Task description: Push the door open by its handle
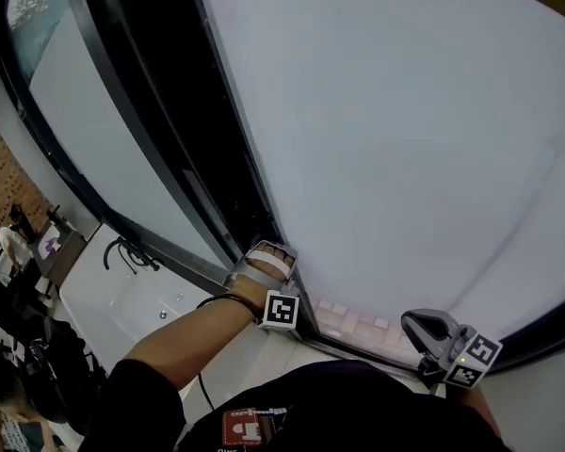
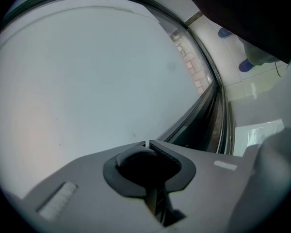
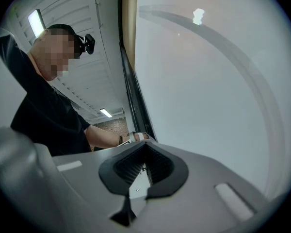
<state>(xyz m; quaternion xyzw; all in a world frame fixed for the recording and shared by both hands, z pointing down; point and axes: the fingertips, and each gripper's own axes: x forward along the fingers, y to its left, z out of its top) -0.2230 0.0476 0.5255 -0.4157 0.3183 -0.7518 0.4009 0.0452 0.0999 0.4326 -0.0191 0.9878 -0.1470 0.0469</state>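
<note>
Door (image 1: 405, 139): a broad, smooth frosted-glass pane that fills the head view from 12 to 4 o'clock, with a matt black frame (image 1: 221, 186) along its edge. No handle shows, so I judge the push barely begun. My left gripper (image 2: 147, 141), grey plastic with ribbed pads, lies at that edge at 6 o'clock, jaws closed to a slit on nothing. My right gripper (image 3: 145, 143), at 5 o'clock, is closed and empty.

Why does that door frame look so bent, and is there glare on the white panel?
Head view: the wide lens bows the black door frame into a curve. Right gripper view: a bright reflection sits high on the white door panel. Left gripper view: black corners, no glare.
</note>
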